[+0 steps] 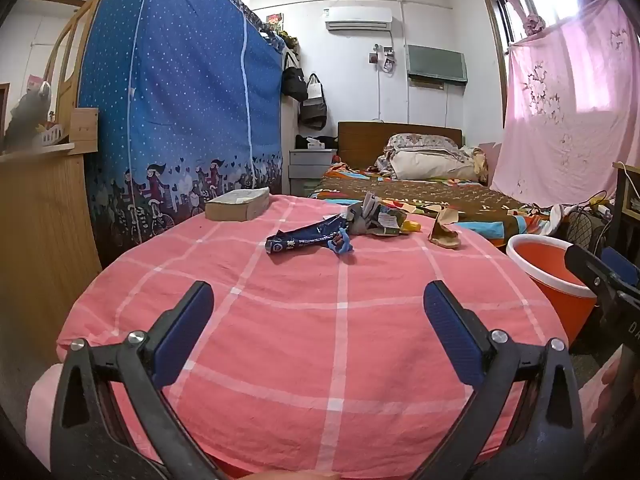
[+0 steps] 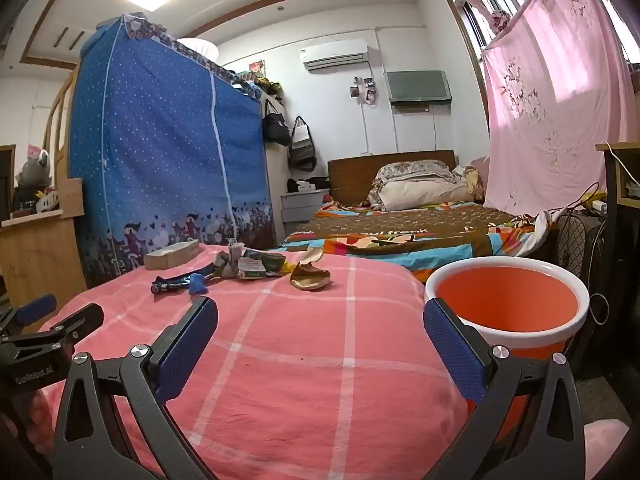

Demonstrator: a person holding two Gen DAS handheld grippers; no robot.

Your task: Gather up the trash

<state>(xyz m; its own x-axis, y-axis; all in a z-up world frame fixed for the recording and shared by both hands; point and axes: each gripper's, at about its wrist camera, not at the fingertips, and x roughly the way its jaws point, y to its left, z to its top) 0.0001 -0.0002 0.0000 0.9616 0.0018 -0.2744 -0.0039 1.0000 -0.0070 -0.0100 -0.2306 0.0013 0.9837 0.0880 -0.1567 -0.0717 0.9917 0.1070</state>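
Trash [image 1: 362, 222] lies near the bed's [image 1: 280, 340] far edge, straight ahead of my left gripper [image 1: 319, 305], both grippers spread wide, holding nothing.

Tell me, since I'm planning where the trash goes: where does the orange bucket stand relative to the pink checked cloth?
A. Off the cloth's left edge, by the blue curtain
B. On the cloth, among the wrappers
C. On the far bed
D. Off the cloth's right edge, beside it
D: the orange bucket stands past the right edge of the pink checked cloth, apart from the wrappers lying on it.
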